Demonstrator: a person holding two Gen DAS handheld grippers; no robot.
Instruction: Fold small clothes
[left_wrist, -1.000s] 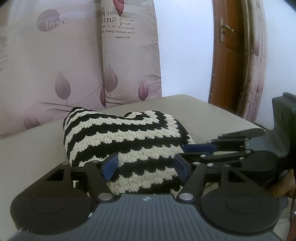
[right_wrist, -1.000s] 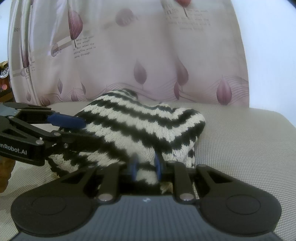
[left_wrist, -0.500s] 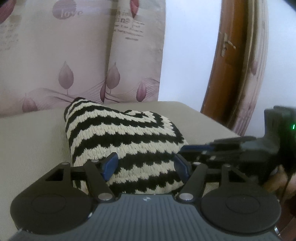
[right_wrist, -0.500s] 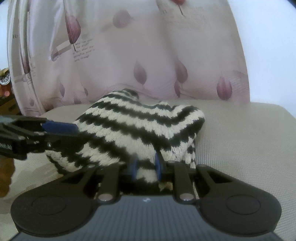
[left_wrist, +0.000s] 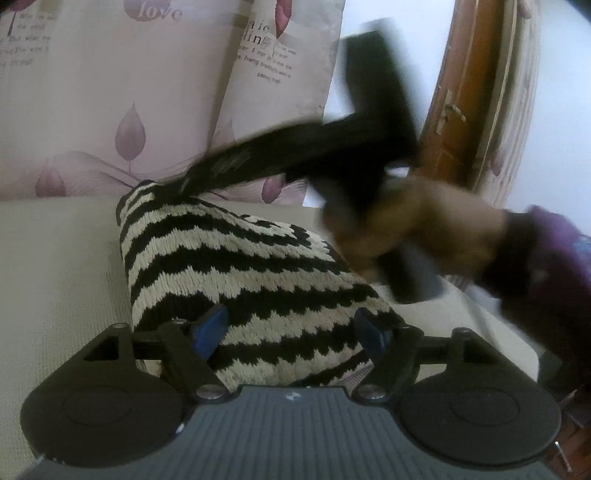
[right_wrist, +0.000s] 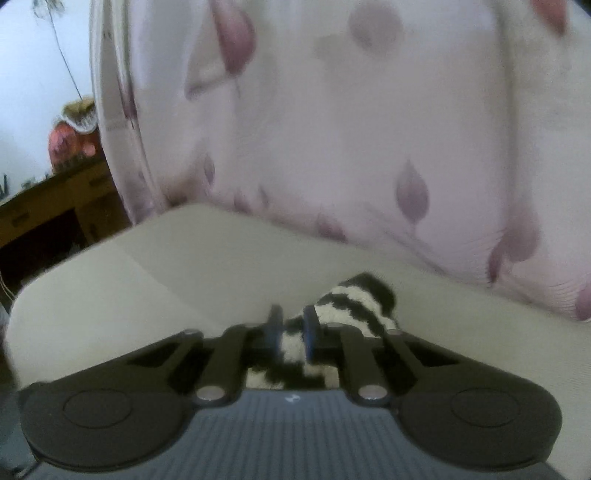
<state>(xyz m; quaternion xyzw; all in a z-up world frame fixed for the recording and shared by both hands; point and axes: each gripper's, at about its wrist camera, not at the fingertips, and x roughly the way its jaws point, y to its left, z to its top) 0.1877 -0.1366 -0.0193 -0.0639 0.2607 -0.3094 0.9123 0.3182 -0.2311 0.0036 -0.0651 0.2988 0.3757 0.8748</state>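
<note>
Left wrist view. I logged the left claw (left_wrist: 293, 330) spread wide, its blue pads on either side of the near end of the striped knit garment (left_wrist: 236, 269) without clamping it. The garment, black and cream zigzag, lay bunched on the beige surface (left_wrist: 55, 277), running from the near centre toward the far left. The right claw (left_wrist: 177, 184), blurred, reached in from the right, its tip meeting the garment's far left corner; I could not tell its state from this view. The person's right hand (left_wrist: 424, 229) gripped its handle, with a purple sleeve (left_wrist: 554, 277) behind. Far side: leaf-print curtain (left_wrist: 129, 92); far right: wooden door (left_wrist: 469, 110).

Right wrist view. I logged the right claw (right_wrist: 291, 334) pressed nearly together, pinching a fold of the striped knit garment (right_wrist: 354, 302) between its blue pads. The cloth bulged just past the right pad and showed again below the pads, near the camera. Beige surface (right_wrist: 166, 266) beyond; curtain (right_wrist: 332, 129) behind; wooden cabinet (right_wrist: 55, 210) at far left.
</note>
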